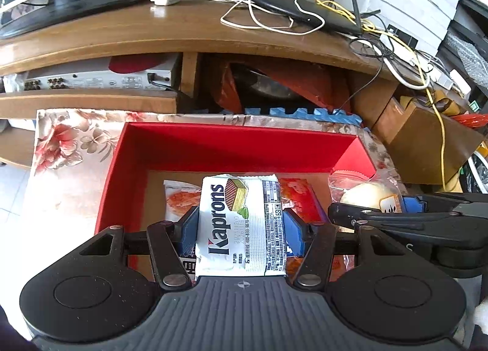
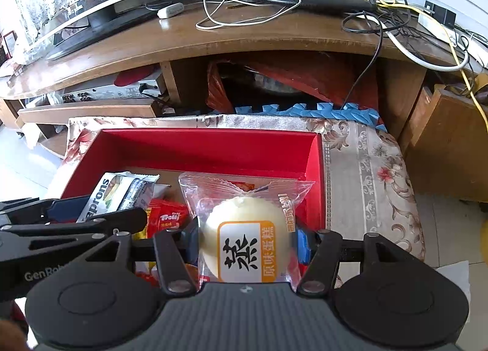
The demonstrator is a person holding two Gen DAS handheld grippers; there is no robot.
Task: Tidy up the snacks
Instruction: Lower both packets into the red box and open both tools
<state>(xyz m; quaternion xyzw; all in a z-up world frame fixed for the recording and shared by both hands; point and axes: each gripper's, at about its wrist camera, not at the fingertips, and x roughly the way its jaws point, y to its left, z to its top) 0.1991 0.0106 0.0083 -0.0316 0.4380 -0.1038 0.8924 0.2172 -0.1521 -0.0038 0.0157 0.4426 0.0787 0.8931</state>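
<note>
In red box | loose red packets: two | held snacks: two

"Kaprons" on wafer packet; "Trolli" pouch

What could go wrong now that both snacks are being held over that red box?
The soft steamed cake could get squashed, since the right gripper clamps its sides. The two grippers sit close together, so the left gripper holding the Kaprons wafer pack might bump it. Dropped carelessly, either could land on packets already in the red box.
</note>
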